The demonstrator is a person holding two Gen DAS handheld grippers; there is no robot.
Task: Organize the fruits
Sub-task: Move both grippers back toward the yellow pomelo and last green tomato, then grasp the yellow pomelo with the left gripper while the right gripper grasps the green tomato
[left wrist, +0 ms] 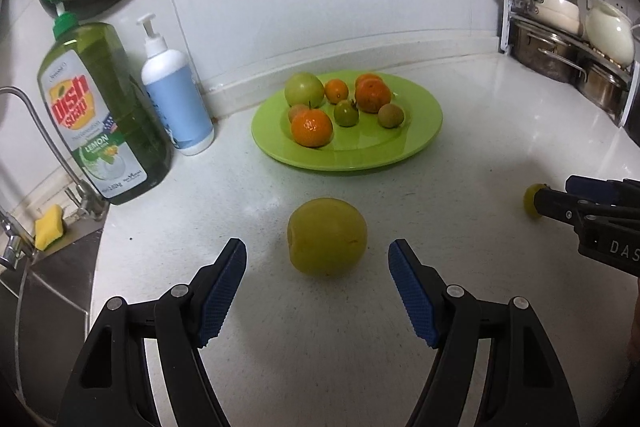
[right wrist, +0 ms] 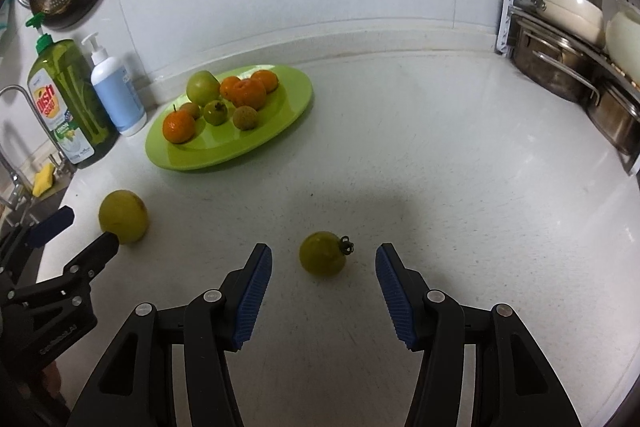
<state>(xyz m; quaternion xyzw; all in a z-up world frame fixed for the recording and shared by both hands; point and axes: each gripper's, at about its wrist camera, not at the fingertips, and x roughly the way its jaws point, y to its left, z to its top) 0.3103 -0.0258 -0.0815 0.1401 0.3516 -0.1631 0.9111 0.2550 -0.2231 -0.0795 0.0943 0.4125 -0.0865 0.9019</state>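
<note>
Fruits lie in two places on the white countertop point(left wrist: 460, 227): most sit on a green plate point(left wrist: 420, 135) near the back wall, and two lie loose in front of it. On the plate are a green apple point(left wrist: 304, 89), several oranges, the nearest with a stem point(left wrist: 311, 127), a small green fruit point(left wrist: 346, 113) and a brownish round fruit point(left wrist: 391, 115). Of the loose ones, a large yellow-green fruit point(left wrist: 327, 236) rests just ahead of the left gripper point(left wrist: 317, 261), whose blue-padded fingers stand spread to either side of it without touching it. A smaller yellow-green fruit point(right wrist: 323, 253) with a dark curled calyx lies in front of the right gripper point(right wrist: 324, 267), which is likewise released, with its pads clear of the fruit on both sides. Left of the plate stand a green dish soap bottle point(left wrist: 100, 115) and a white pump bottle point(left wrist: 176, 99), beside a sink with a yellow sponge point(left wrist: 49, 227). Pots fill a rack point(left wrist: 560, 51) at the right.
</note>
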